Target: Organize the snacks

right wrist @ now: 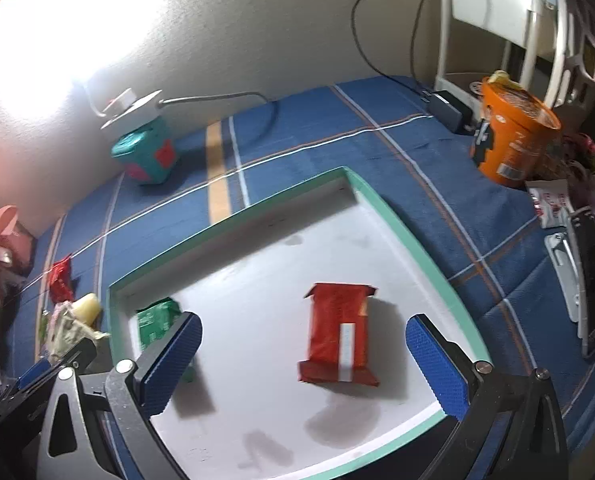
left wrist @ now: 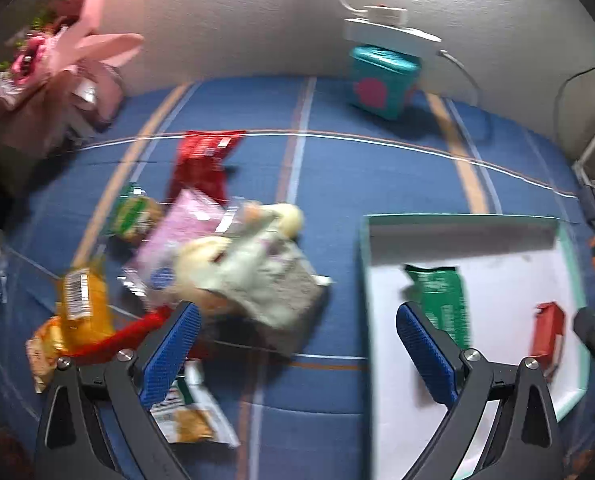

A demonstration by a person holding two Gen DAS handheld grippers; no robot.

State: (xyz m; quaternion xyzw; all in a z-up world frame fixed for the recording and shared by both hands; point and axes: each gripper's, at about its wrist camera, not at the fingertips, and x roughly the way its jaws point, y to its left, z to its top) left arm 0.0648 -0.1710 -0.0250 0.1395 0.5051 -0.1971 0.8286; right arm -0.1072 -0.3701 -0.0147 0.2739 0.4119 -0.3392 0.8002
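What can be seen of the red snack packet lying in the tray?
The red snack packet is a flat, glossy foil-like pouch with crimped ends and a white label strip on its lower half. It lies flat on the white floor of the mint-rimmed tray, roughly central, apart from the green packet to its left. It sits between the open fingers of the right gripper, and neither finger appears to touch it. The left wrist view shows it near the tray's right rim.

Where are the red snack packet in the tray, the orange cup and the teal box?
red packet (right wrist: 337, 332): right wrist view, wrapper's middle.
orange cup (right wrist: 513, 140): right wrist view, its side.
teal box (left wrist: 381, 80): left wrist view, front face.
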